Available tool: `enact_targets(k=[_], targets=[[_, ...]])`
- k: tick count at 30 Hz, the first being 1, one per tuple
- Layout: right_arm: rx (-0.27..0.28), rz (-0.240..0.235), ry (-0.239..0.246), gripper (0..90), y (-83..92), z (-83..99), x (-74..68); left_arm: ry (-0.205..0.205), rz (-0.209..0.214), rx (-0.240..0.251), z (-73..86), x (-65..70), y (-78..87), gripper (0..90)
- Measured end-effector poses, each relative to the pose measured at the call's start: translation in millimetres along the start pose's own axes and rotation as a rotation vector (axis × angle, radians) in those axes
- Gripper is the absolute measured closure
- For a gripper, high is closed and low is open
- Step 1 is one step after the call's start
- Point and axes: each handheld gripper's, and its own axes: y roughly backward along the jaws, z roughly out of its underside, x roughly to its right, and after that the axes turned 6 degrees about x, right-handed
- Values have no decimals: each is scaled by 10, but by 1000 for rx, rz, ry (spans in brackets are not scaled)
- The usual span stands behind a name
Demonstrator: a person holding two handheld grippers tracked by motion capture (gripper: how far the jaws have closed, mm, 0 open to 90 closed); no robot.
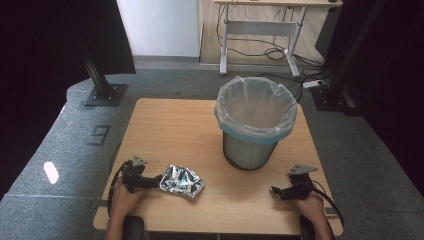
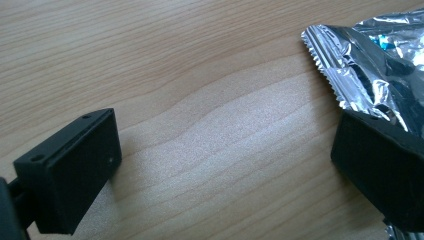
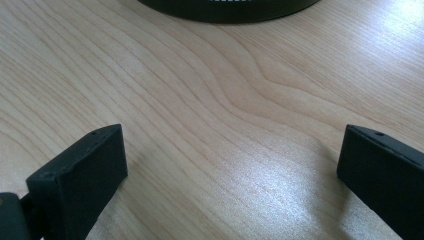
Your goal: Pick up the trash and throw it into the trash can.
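I hold my left gripper (image 1: 156, 180) low over the pale wooden tabletop (image 1: 175, 130), at the near left corner as seen from the black mesh waste bin with the white liner bag (image 1: 255, 122). Its jaws stand wide apart and grip nothing. In the left gripper view one jaw sits over bare wood, while the other sits at the edge of the crumpled silver foil snack wrapper (image 2: 372, 60), whose foil lies over that jaw's top; I cannot tell whether the pad presses on it.

The wrapper (image 1: 182, 181) lies flat on the tabletop, in front of the bin and off to its left, near the front edge. Its saw-toothed seal edge points away from my left gripper in that gripper's own view.

My right gripper (image 1: 276, 192) rests near the front edge, in front of the bin and slightly to its right, well apart from the wrapper. Its jaws are also spread wide, with only bare wood grain between them. In the right gripper view, the dark round base of the bin (image 3: 227, 9) shows just beyond them.
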Motion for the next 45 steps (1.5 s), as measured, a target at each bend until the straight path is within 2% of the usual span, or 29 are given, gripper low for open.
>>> enact_targets(k=[8, 32, 36, 41, 45], targets=[[-1, 11, -10, 0, -4, -4, -12, -24, 25, 1, -8, -23, -9, 0], [-1, 11, -10, 0, -4, -4, -12, -29, 39, -23, -31, 0, -1, 0], [-1, 10, -10, 0, -4, -4, -12, -32, 51, -25, -51, 28, 24, 0], [-1, 16, -15, 0, -3, -3, -18, -56, 44, -18, -112, 38, 94, 0], [-1, 17, -16, 0, -3, -3, -20, -47, 49, -10, -153, 17, 157, 0]])
